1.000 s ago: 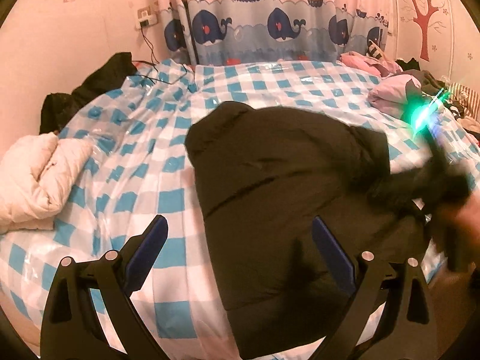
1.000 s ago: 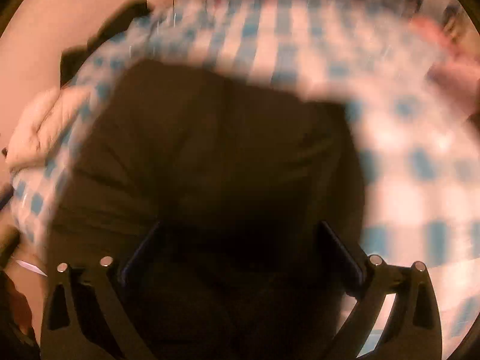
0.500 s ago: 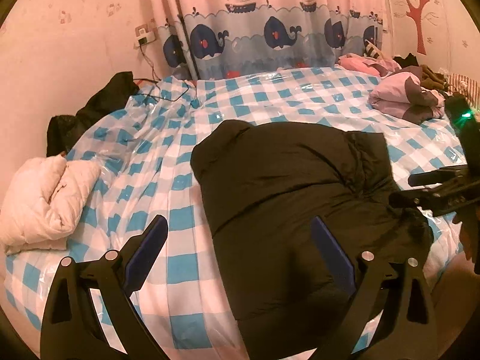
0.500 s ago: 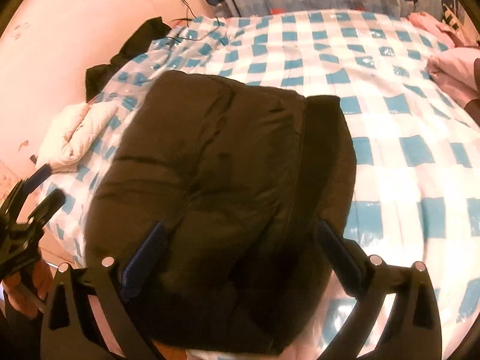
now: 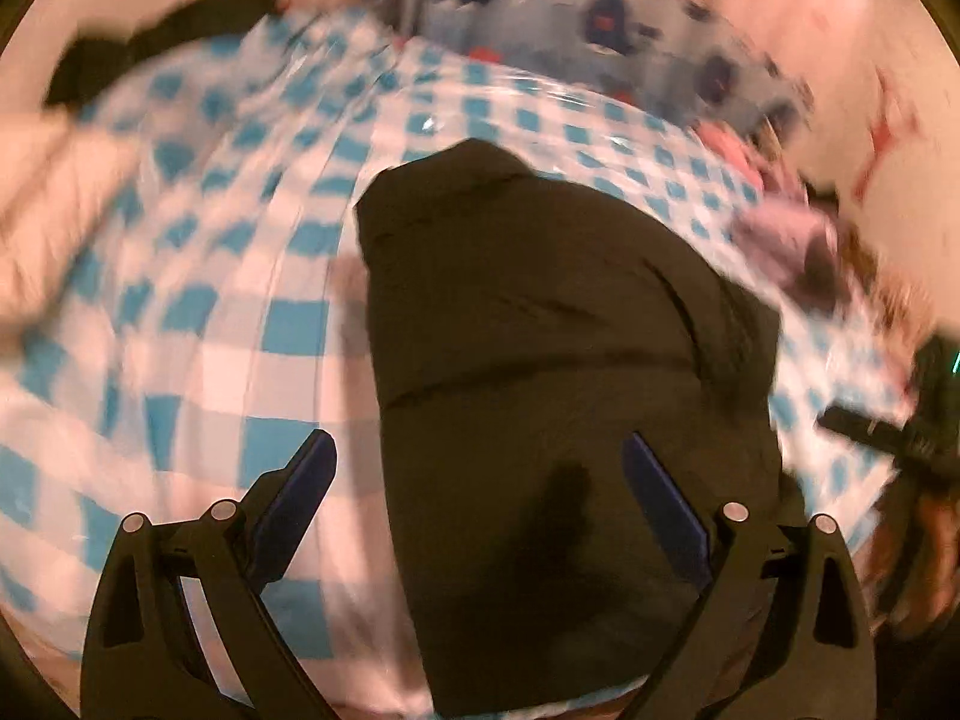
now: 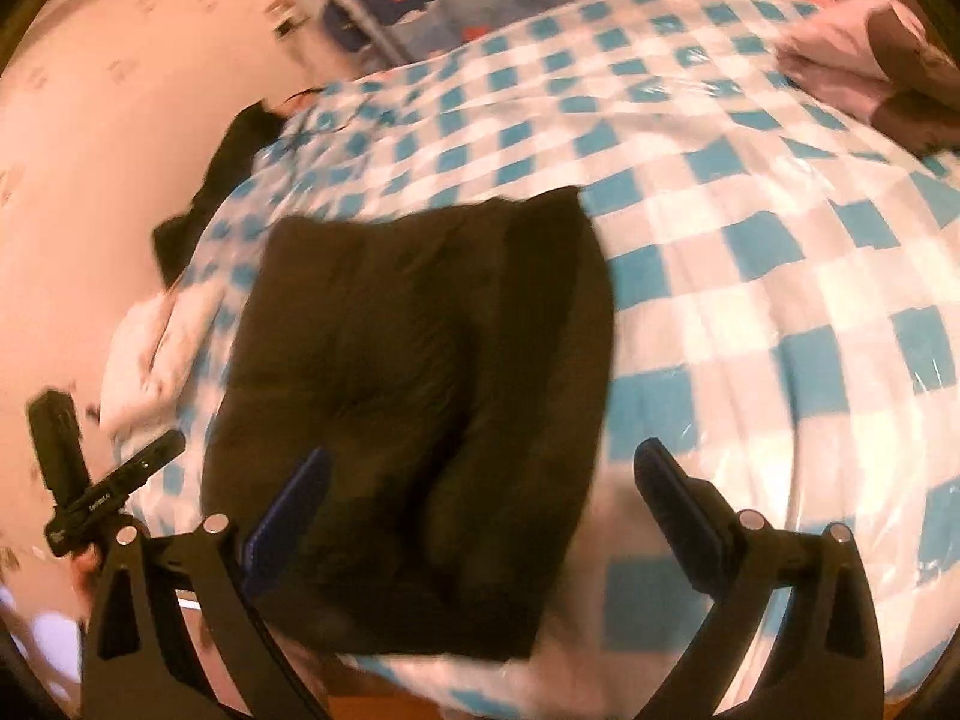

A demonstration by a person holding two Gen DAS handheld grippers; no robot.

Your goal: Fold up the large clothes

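Both claws spread wide, holding nothing. Left claw [image 5: 477,498] hangs over the near-left portion of the black padded jacket [image 5: 558,372], one finger over bare cover, the other over dark fabric; no contact evident. Right claw [image 6: 477,510] hovers above the jacket's near end, left finger over cloth, right finger over the checked bed cover [image 6: 750,276]. Each claw shows at the edge of the other's view, flanking the garment from either side, likely so both can take hold of a fresh edge together. Jacket lies on the bed near the front edge, already gathered into a thick, roughly rectangular bundle with a lengthwise crease down its middle; judging by that shape, the fold is well along, perhaps one more fold or a tidy-up remaining. Padding looks bulky and springy, so folds may puff back open unless pressed. Glossy cover, apparently plastic, could let the bundle slide when pulled. Farther out: white padded garment [image 6: 159,354] beside the jacket toward the wall, a dark garment [image 6: 210,192] at the bed's far-left edge, pink and purple clothes [image 6: 864,72] heaped far right, whale-print curtain [image 5: 600,30] behind. Both views blurred; fine detail unclear.
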